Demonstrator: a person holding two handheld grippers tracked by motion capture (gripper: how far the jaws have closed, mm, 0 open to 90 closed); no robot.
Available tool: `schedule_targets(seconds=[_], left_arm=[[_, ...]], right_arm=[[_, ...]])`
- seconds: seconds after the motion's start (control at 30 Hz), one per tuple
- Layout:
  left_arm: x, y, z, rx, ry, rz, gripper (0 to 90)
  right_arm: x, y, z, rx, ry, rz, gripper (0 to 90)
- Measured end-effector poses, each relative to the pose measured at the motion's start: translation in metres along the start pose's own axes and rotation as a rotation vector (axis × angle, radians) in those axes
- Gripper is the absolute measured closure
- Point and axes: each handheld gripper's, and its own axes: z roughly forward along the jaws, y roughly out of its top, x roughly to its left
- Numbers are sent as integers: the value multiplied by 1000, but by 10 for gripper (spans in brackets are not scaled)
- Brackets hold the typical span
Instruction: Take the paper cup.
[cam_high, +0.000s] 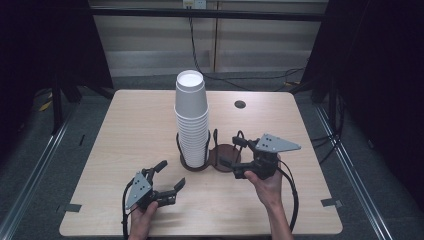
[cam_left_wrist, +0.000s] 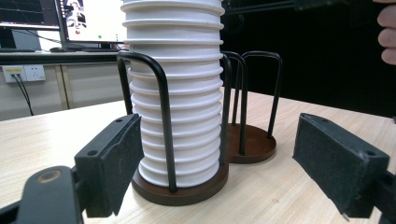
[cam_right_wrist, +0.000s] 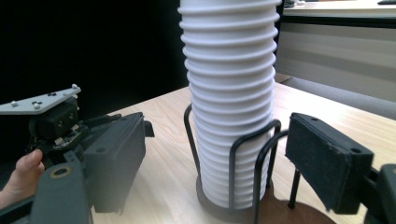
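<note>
A dark-curtained room surrounds a pale wooden tabletop (cam_high: 125, 130), with a monitor glowing at the back in the left gripper view. Near the middle stands a tall stack of white paper cups (cam_high: 191, 120), its long axis upright, seated in one ring of a two-ring wire cup holder (cam_high: 210, 155) on a brown base; the second ring (cam_high: 226, 152) is empty.

The left hand-held gripper (cam_high: 169, 176) rests low near the person's edge, jaws spread wide with nothing between them; the cup stack lies ahead of it and a little to its right, clearly apart. The right hand-held gripper (cam_high: 231, 151) hangs just beside the empty ring, jaws likewise wide and empty, and the stack stands straight ahead of it across that ring.

The right hand-held gripper looks the nearer of the two. Since the stack is vertical and its top cup sits well above both jaws, I judge that any grasp of the top cup calls for lifting first, then closing in level from the side
</note>
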Motion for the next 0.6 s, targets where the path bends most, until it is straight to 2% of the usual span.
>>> schedule_targets(seconds=[0.03, 0.07, 0.1, 0.17, 0.43, 0.6], left_arm=[[0, 0, 0, 0, 0, 1, 158], [-1, 0, 1, -2, -16, -21, 158], [0, 0, 0, 0, 0, -1, 158], [1, 0, 0, 1, -8, 9, 158], [0, 0, 0, 0, 0, 2, 158], [0, 0, 0, 0, 0, 1, 158]], right_arm=[[0, 3, 1, 2, 3, -5, 193], [0, 6, 2, 3, 8, -9, 192], [0, 9, 3, 5, 11, -13, 191], [0, 14, 6, 8, 19, -19, 180], [4, 26, 14, 19, 48, -25, 179], [5, 41, 19, 21, 64, -36, 183]])
